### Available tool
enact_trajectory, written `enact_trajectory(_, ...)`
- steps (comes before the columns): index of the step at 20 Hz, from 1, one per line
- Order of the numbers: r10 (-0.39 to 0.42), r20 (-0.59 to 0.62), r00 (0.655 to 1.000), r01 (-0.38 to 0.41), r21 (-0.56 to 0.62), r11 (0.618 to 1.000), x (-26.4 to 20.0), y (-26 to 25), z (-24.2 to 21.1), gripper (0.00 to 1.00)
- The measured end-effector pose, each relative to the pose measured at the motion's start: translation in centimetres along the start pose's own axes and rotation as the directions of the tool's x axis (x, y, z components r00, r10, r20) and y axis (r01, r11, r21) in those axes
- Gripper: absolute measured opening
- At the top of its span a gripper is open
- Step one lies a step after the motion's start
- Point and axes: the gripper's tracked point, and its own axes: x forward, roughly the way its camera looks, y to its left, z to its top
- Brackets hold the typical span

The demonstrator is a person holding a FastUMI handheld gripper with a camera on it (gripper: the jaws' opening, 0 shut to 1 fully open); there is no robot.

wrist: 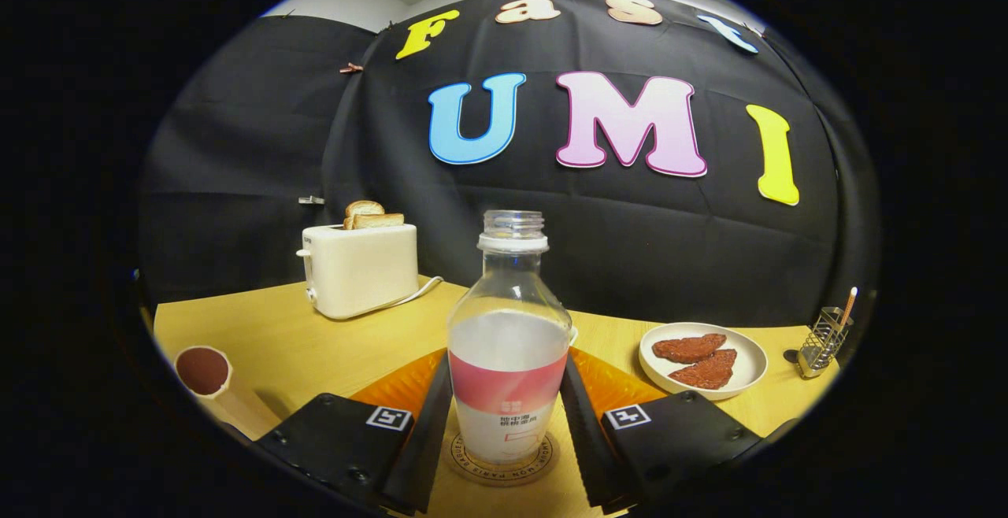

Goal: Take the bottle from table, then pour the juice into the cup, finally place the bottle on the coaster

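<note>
A clear plastic bottle [508,345] with no cap and a pink-and-white label stands upright on a round coaster [472,459] on the yellow wooden table [315,345]. It holds pale liquid to about half its height. My gripper [508,368] has one finger on each side of the bottle, and both fingertips [441,392] touch its sides at label height. A paper cup [203,372] with dark liquid inside stands to the left, beside the left finger's base.
A white toaster [361,268] with bread slices in it stands at the back left, its cord trailing toward the bottle. To the right sit a white plate [748,357] with two brown slices and a wire holder [819,341] with a stick in it.
</note>
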Motion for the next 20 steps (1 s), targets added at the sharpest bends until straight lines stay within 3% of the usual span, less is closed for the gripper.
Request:
enact_trajectory(8,0.005,-0.001,1.0,-0.005,0.023,1.0,-0.6,-0.1,-0.3,0.78)
enact_trajectory(11,0.009,-0.019,1.0,-0.009,0.035,0.999,-1.1,-0.1,-0.4,0.98)
enact_trajectory(20,-0.091,-0.023,0.996,0.091,0.016,0.996,-7.0,-0.8,3.4,0.98)
